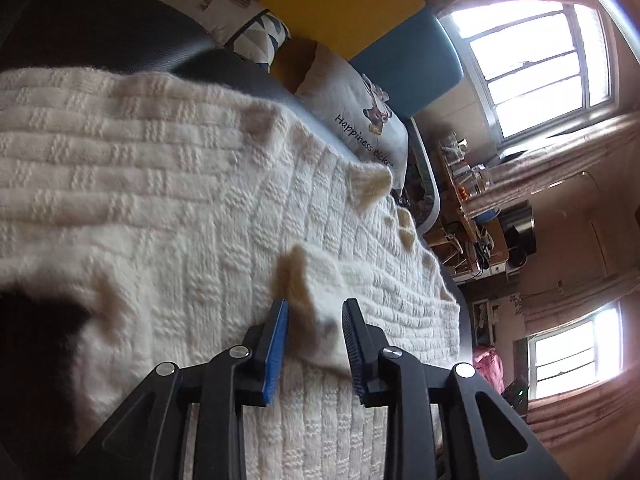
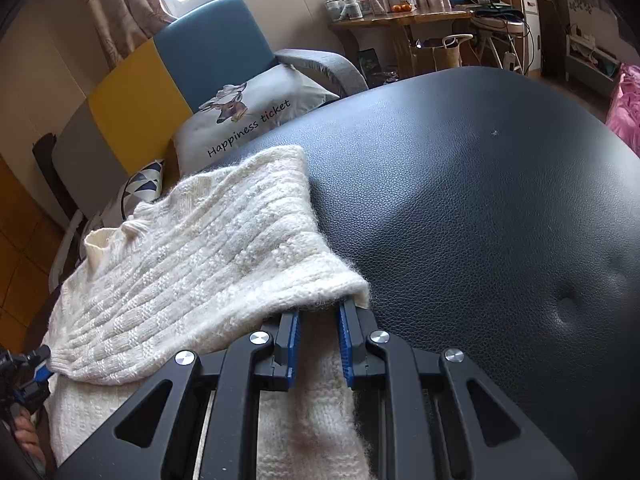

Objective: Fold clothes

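Note:
A cream knit sweater [image 1: 168,184] lies spread on a black leather surface [image 1: 100,24]. In the left wrist view, my left gripper [image 1: 316,312] is shut on a thick raised fold of the knit that fills the gap between its blue pads. In the right wrist view, the sweater [image 2: 200,264] has its lower part folded over itself. My right gripper [image 2: 319,316] is shut on the folded edge, and its fingertips are hidden under the fabric. At the far left of that view the left gripper [image 2: 38,364] holds the other end of the same edge, with part of a hand below it.
Black leather [image 2: 480,208] stretches bare to the right of the sweater. Behind it stand a printed grey cushion [image 2: 248,112], a triangle-patterned pillow [image 2: 142,186] and a blue and yellow chair back [image 2: 208,44]. A cluttered wooden table [image 2: 400,16] and pink fabric [image 2: 624,112] lie farther off.

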Motion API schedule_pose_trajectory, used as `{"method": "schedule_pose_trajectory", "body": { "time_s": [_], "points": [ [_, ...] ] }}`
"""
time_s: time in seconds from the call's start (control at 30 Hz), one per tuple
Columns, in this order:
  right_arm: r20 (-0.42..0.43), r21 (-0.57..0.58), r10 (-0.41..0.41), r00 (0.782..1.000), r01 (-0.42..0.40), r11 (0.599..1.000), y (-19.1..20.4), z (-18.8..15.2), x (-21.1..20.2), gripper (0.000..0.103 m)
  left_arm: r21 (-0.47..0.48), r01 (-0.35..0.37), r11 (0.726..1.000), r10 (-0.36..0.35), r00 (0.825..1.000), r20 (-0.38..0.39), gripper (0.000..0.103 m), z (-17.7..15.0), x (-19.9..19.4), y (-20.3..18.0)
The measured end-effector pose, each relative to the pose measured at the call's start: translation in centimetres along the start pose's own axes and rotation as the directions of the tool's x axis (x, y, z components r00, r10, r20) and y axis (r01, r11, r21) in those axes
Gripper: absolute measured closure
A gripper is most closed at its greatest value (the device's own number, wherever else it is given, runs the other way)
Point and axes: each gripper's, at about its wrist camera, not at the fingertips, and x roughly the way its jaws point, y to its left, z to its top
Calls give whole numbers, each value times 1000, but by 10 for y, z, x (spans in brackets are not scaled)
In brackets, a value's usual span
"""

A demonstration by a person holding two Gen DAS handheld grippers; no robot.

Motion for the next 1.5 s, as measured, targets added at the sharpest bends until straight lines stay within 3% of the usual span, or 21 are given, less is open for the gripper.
{"method": "schedule_pose_trajectory", "body": {
  "time_s": [0.13, 0.2, 0.27, 0.37, 0.47, 0.67, 0.77, 0.87, 0.93, 1.23, 1.37, 1.5],
  "points": [
    [-1, -1, -2, 1000, 2, 1000, 1, 0, 1, 85, 24, -40, 999, 40, 999, -22, 75, 9, 13, -6],
    [0, -3, -4, 1000, 4, 1000, 2, 0, 1, 85, 61, -68, 996, 69, 997, -14, 80, 11, 18, -15],
    [0, -9, -10, 1000, 10, 1000, 4, 0, 2, 85, 131, -113, 985, 111, 994, 21, 95, 13, 20, -31],
    [3, -18, -19, 1000, 19, 1000, 5, 0, 2, 85, 183, -109, 977, 94, 992, 89, 100, 19, 10, -52],
    [5, -22, -20, 1000, 20, 1000, 6, -1, 1, 85, 213, -116, 970, 86, 986, 142, 100, 30, 1, -66],
    [2, -24, -16, 1000, 16, 1000, 5, -1, 2, 85, 187, -270, 945, 261, 963, 73, 96, 29, 31, -30],
    [0, -29, -19, 1000, 19, 999, 6, -2, 2, 85, 119, -206, 971, 200, 978, 60, 91, 28, 27, -16],
    [-3, -30, -20, 1000, 19, 999, 6, -1, 2, 85, 81, -216, 973, 206, 972, 114, 87, 25, 4, -16],
    [-4, -39, -20, 1000, 20, 999, 7, -1, 0, 84, 103, -224, 969, 206, 965, 163, 87, 21, -10, -22],
    [35, -105, -33, 999, 37, 994, 9, -15, -45, 84, 251, -264, 931, 241, 963, 118, 85, -8, 18, -45],
    [44, -172, 32, 999, -24, 985, 31, -13, -54, 84, 316, -277, 907, 259, 961, 99, 85, -21, 31, -56],
    [13, -228, 86, 996, -81, 970, 56, -9, -35, 84, 309, -275, 910, 258, 961, 97, 85, -20, 35, -53]
  ]
}}
